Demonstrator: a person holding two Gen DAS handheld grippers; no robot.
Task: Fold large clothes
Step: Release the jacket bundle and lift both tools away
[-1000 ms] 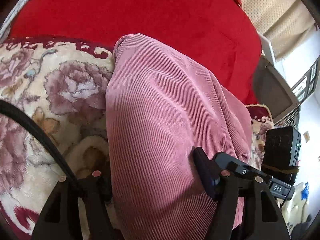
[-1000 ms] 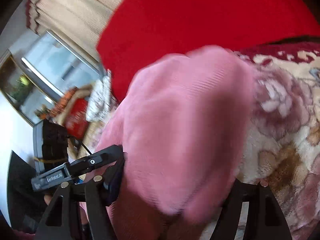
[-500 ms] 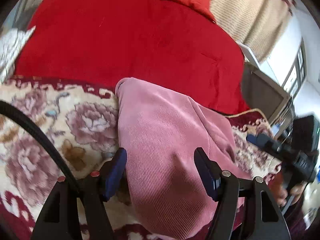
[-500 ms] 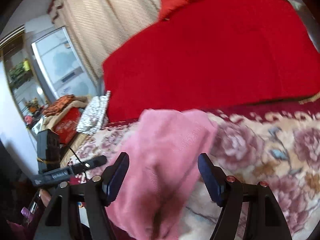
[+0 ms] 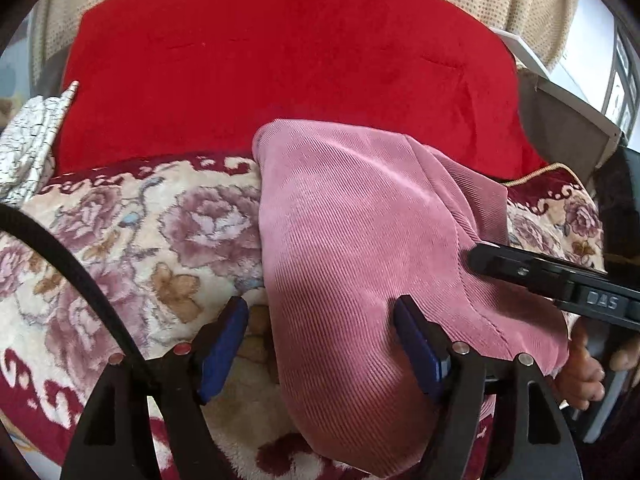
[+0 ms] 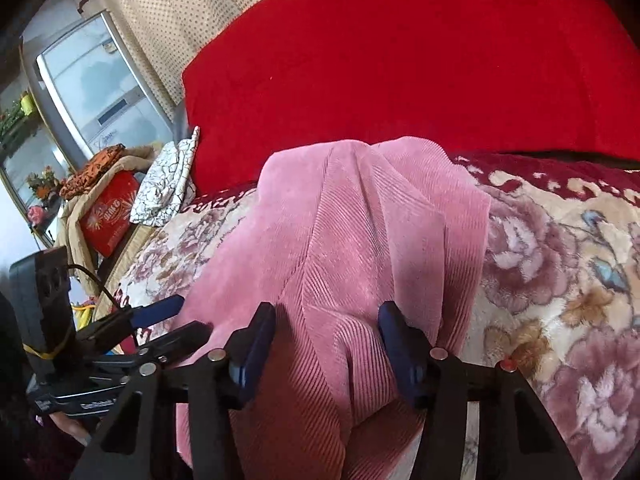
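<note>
A pink corduroy garment (image 5: 360,220) lies folded on the floral blanket (image 5: 132,240). My left gripper (image 5: 320,316) hovers over its near left part. Its jaws are opening, the left pad off the cloth over the blanket and the right pad above the fabric, gripping nothing. The left gripper (image 6: 176,322) also shows at the lower left of the right wrist view. My right gripper (image 6: 328,320) is over the same garment (image 6: 360,232), its jaws closing. A raised fold stands between the pads, not clamped. One right finger (image 5: 520,270) reaches over the garment's right side.
A red quilt (image 5: 300,60) covers the back of the bed. A white crackle-print cloth (image 6: 168,184) lies at the blanket's far left corner. Beyond the bed's left edge are a red box (image 6: 110,216), a fridge (image 6: 100,92) and curtains. A person's hand (image 5: 580,368) holds the right gripper.
Both views have pulled back and up, showing more bed. The right jaws have narrowed, and the cloth between them now shows raised creases. The right gripper has moved in over the garment's right side.
</note>
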